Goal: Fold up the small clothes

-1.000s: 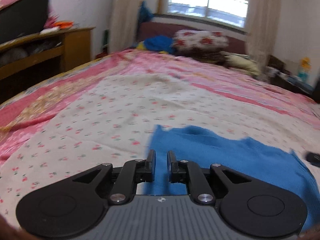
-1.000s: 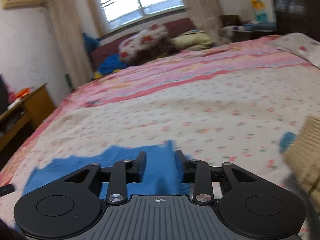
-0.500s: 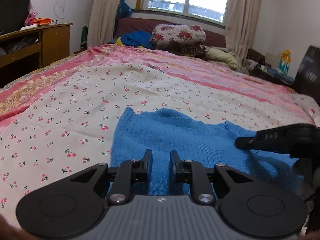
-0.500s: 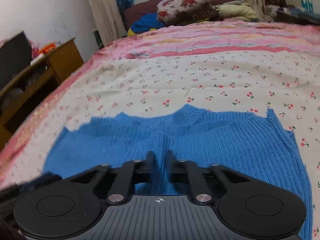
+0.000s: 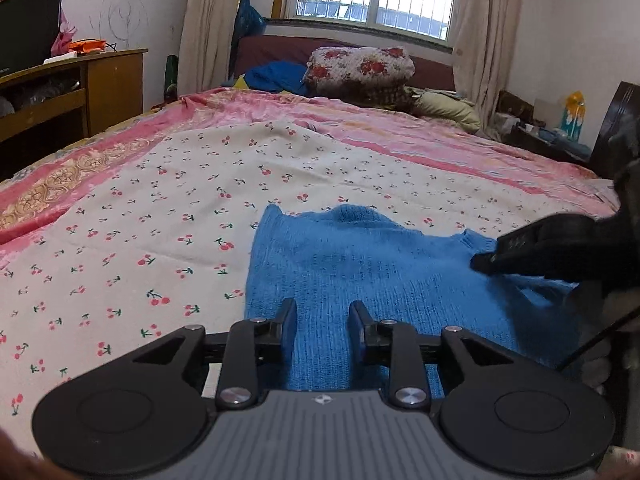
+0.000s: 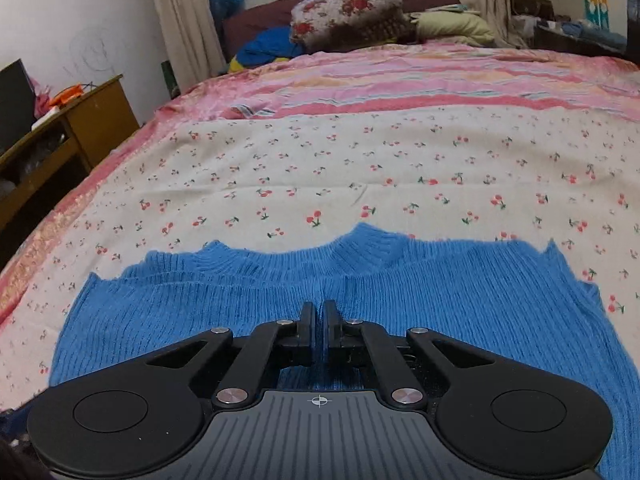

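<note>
Here, in the left wrist view, we see the left gripper [image 5: 322,312] low over the blue knit sweater [image 5: 360,264], its fingers [image 5: 289,314] parted with knit showing between them, gripping nothing. The sweater lies flat on the cherry-print bedsheet [image 5: 160,208], and the right gripper [image 5: 486,259] reaches over its far right part. In the right wrist view, we find the right gripper [image 6: 319,310] with its fingers nearly closed, a thin gap left, just above the sweater [image 6: 240,300]; whether they pinch the knit we cannot tell.
</note>
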### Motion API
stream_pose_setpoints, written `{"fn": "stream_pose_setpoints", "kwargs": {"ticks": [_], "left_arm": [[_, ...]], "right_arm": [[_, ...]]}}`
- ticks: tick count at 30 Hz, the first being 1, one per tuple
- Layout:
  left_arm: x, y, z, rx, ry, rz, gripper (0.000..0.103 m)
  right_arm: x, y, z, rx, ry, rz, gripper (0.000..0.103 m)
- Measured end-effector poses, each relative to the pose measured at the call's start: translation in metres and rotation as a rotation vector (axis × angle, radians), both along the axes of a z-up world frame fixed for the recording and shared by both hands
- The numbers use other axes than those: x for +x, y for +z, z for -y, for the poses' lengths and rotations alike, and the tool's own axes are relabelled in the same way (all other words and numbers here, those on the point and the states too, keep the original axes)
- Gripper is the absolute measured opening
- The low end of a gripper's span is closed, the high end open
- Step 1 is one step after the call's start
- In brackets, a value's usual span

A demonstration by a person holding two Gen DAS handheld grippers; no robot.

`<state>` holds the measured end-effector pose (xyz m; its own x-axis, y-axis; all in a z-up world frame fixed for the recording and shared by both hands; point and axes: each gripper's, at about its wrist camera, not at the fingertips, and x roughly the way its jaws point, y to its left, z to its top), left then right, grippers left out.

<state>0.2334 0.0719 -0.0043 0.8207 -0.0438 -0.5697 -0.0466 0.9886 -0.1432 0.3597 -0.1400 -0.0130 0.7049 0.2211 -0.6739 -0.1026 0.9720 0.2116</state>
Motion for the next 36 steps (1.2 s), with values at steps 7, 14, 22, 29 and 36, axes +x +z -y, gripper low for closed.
{"fn": "stream_pose_setpoints", "kwargs": {"ticks": [7,14,22,29,36], "left_arm": [[-0.001,0.000,-0.008,-0.015,0.025,-0.018,0.035],[-0.001,-0.001,-0.011,-0.029,0.026,-0.035,0.035],[0.000,-0.001,-0.014,-0.042,0.020,-0.046,0.036],[0.001,-0.002,-0.019,-0.066,0.019,-0.055,0.036],[0.000,-0.002,-0.020,-0.068,0.017,-0.059,0.036]], "right_arm": [[-0.029,0.034,-0.011,-0.010,0.057,0.096,0.011],[-0.038,0.005,-0.038,-0.080,0.134,0.009,0.011],[-0.048,0.024,-0.040,-0.106,0.110,0.063,0.011],[-0.049,0.020,-0.042,-0.149,0.114,-0.035,0.011],[-0.063,0.034,-0.042,-0.135,0.112,0.000,0.011]]}}
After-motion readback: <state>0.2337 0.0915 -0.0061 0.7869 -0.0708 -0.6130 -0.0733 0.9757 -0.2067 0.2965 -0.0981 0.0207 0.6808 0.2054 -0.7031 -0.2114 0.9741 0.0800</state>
